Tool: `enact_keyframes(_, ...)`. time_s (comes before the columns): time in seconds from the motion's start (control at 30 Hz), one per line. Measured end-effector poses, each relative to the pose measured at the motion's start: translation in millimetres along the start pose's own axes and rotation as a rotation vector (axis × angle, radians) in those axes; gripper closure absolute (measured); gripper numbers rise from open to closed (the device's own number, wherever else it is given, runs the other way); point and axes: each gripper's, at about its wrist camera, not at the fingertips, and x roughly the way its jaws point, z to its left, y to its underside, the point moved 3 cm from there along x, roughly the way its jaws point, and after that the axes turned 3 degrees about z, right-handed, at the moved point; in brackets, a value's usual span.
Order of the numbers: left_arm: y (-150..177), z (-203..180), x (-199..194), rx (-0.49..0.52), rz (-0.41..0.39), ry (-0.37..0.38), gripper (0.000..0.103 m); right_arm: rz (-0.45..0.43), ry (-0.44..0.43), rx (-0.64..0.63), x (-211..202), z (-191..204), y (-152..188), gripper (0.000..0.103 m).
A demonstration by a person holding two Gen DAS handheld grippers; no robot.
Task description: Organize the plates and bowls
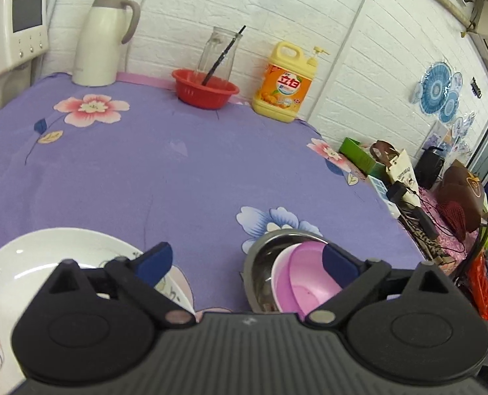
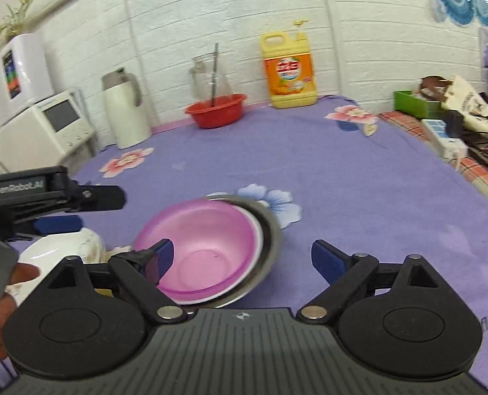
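Note:
A pink plastic bowl (image 2: 207, 247) sits tilted inside a steel bowl (image 2: 270, 227) on the purple flowered tablecloth; both show in the left wrist view, the pink bowl (image 1: 306, 279) inside the steel bowl (image 1: 260, 263). A white flower-patterned plate (image 1: 46, 256) lies to the left, also in the right wrist view (image 2: 63, 250). My left gripper (image 1: 245, 261) is open and empty, between plate and bowls. My right gripper (image 2: 240, 258) is open and empty, its left finger over the pink bowl. The left gripper (image 2: 59, 210) shows above the plate in the right wrist view.
At the back by the white brick wall stand a cream thermos jug (image 1: 102, 39), a red basin (image 1: 206, 89) with a glass jar, and a yellow detergent bottle (image 1: 285, 82). A white appliance (image 1: 13, 29) is at the left. Clutter (image 1: 441, 191) crowds the table's right edge.

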Motion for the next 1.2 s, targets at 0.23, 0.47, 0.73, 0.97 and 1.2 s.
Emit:
enact_keyframes(0.23,-2.7,-2.2,20.4,0.016,0.06,-0.008,0.007,0.038,0.012,0.059,16.9,-18.0,3.8,0.0)
enact_keyframes(0.47,-14.6,-8.6,45.4,0.123,0.176,0.034,0.007,0.079,-0.005,0.06,31.8,-18.0,5.6,0.0)
enact_keyframes(0.73,-17.0,-12.9,77.5,0.238,0.281,0.091,0.007,0.116,0.0,0.046,45.2,-17.2,5.9,0.0)
enact_keyframes(0.97,-17.5,-9.0,88.5,0.265,0.311,0.065,0.007,0.133,0.008,0.043,53.3,-16.3,5.4,0.0)
enact_keyframes(1.2,-10.8,-12.7,97.9,0.305,0.328,0.011,0.007,0.15,0.004,0.025,62.3,-12.7,7.5,0.0)
